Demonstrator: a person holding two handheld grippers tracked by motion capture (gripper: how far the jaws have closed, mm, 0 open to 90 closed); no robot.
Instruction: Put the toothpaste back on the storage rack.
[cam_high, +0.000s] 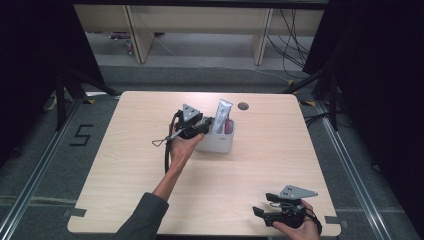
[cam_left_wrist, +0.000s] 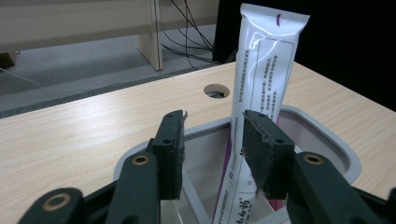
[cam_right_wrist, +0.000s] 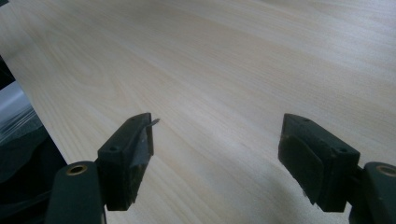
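A white toothpaste tube (cam_high: 222, 116) stands upright in a small white container (cam_high: 220, 143) near the middle of the table. My left gripper (cam_high: 205, 122) hovers at the container's left rim. In the left gripper view its jaws (cam_left_wrist: 214, 120) stand apart over the container (cam_left_wrist: 327, 135), and the tube (cam_left_wrist: 266, 70) rises just beyond and between them. The pads do not press on it. Something pink (cam_high: 229, 126) sits in the container beside the tube. My right gripper (cam_high: 262, 203) rests near the table's front right corner, and its jaws (cam_right_wrist: 217, 126) are wide open over bare wood.
A round cable hole (cam_high: 243, 106) lies in the tabletop just behind the container. The table's front edge runs close under the right hand. Desk legs and cables stand on the floor beyond the far edge.
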